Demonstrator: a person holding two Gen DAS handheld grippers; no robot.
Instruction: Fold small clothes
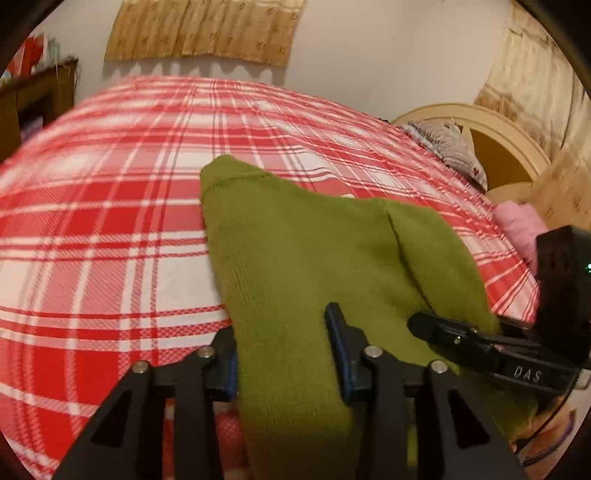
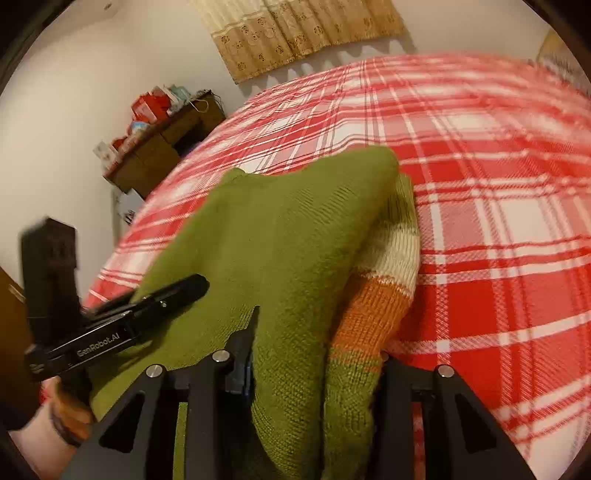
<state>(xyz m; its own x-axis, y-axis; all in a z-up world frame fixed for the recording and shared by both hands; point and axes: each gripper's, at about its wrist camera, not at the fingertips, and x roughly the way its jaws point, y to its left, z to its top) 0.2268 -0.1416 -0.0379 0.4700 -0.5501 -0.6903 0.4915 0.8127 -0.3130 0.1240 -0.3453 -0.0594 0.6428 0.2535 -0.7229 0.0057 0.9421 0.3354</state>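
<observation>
While the bed (image 1: 110, 221) fills most of both views under a red and white plaid cover, the green knitted sweater (image 1: 295, 251) lies lifted across its near side, draped up toward both cameras rather than spread flat. Behind the bed a beige patterned curtain (image 1: 203, 29) hangs on the pale wall, and a dark wooden cabinet (image 2: 155, 155) with red boxes on top stands by the bed's far corner. At the head end sit a cream curved headboard (image 1: 480, 118), a grey patterned pillow (image 1: 447, 147) and a pink cloth (image 1: 517, 225).

One sleeve of the sweater, banded in cream and orange (image 2: 380, 280), hangs folded under the green body on the right side of the right wrist view.

From the left wrist view, the left claw (image 1: 284, 354) stands parted with the sweater's fabric running between its two fingers; whether the pads press the cloth cannot be told. From the right wrist view, the right claw (image 2: 314, 365) likewise has a thick fold of green and striped knit bunched between its fingers, one finger hidden by the cloth, so its grip cannot be told either. Each claw also shows in the other's view, its tip resting against the sweater's near edge.
</observation>
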